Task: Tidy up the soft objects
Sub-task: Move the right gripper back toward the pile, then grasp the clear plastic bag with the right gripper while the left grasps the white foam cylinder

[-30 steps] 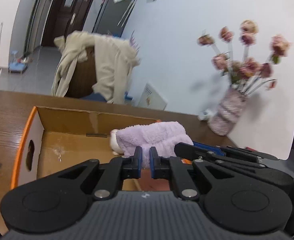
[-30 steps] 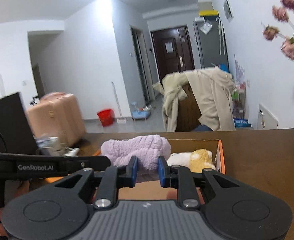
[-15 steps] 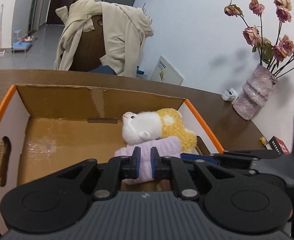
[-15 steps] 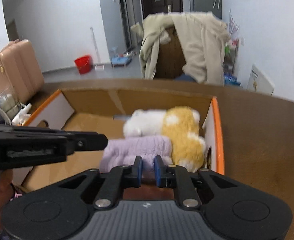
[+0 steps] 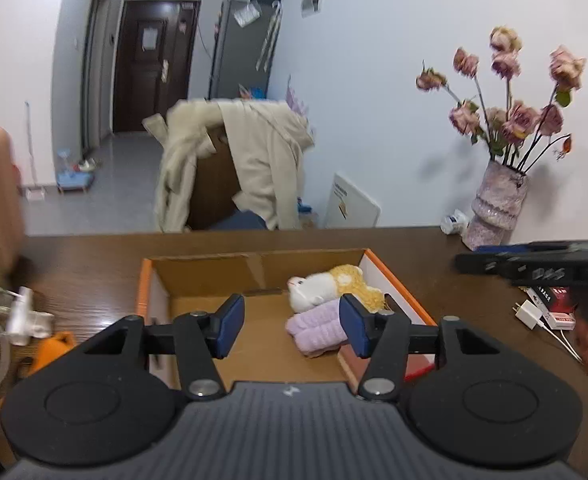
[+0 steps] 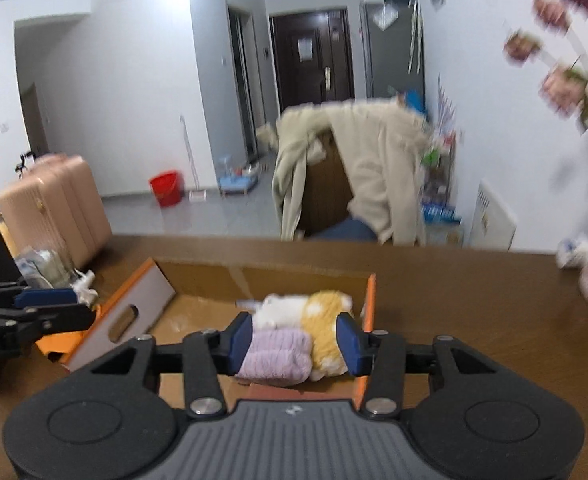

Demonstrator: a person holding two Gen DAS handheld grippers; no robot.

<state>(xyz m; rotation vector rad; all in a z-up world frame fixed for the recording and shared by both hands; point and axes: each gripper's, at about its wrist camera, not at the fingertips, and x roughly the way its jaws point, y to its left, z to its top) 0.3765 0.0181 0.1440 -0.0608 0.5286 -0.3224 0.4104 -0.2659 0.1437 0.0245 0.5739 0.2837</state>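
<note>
Both tools have let go, gaping wide above the lilac towel (image 5: 317,329) in the box (image 5: 398,280).

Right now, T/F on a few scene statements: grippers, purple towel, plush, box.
1. Both grippers are open. True: the left gripper and right gripper stand with jaws wide apart, nothing held.
2. The purple towel lies on the table outside the box. False: it lies inside the cardboard box.
3. The towel touches the white-and-yellow plush toy. True: they sit pressed together at the box's right side.
4. The vase of flowers stands inside the box. False: it stands on the table by the wall.
5. The box is full. False: much of its floor is bare cardboard.
</note>
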